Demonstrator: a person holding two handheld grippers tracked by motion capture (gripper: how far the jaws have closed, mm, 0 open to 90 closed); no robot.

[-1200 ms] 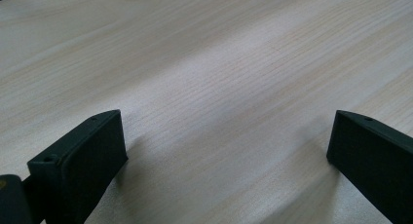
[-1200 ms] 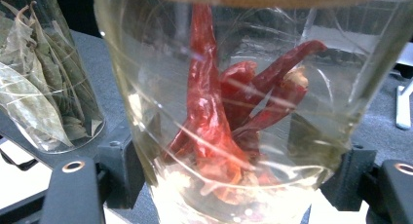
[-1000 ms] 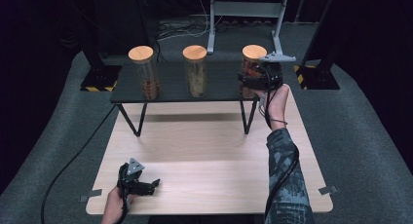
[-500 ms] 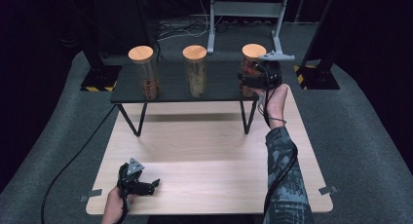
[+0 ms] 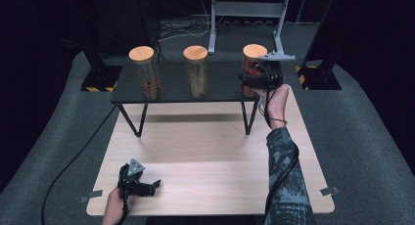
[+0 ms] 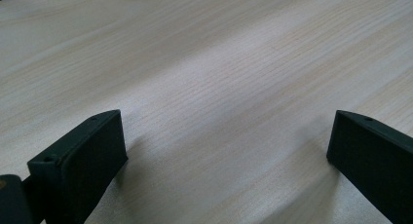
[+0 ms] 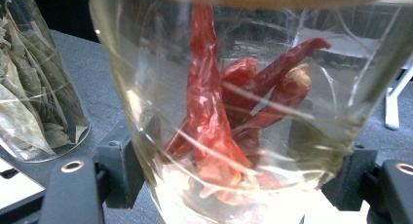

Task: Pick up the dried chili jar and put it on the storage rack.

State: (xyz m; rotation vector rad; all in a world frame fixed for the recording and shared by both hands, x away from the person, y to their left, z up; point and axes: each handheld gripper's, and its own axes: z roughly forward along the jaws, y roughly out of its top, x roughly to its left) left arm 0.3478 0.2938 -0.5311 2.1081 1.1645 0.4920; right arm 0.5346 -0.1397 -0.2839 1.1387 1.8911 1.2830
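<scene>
Dark shelf [image 5: 171, 90] at 12 o'clock; right gripper [image 5: 255, 81] squeezed chili jar [image 7: 234, 112]. Left gripper [image 5: 147, 187] loose, empty. Next, probably: lift jar straight.

1. The high view looks forward and down from above the person's side, taking in the whole wooden bench [image 5: 210, 151] and the dark shelf [image 5: 176, 85] at its far edge.
2. The left gripper view rides the left tool [image 5: 147, 186] at the near left, aimed low and very close across bare wood [image 6: 219, 87].
3. The right gripper view rides the right tool [image 5: 252, 80] at the far right, pressed close to the chilli jar [image 7: 234, 112], with the leaf jar [image 7: 34, 87] at its left edge.
4. The high view shares both jars [image 5: 195, 71] with the right gripper view.
</scene>
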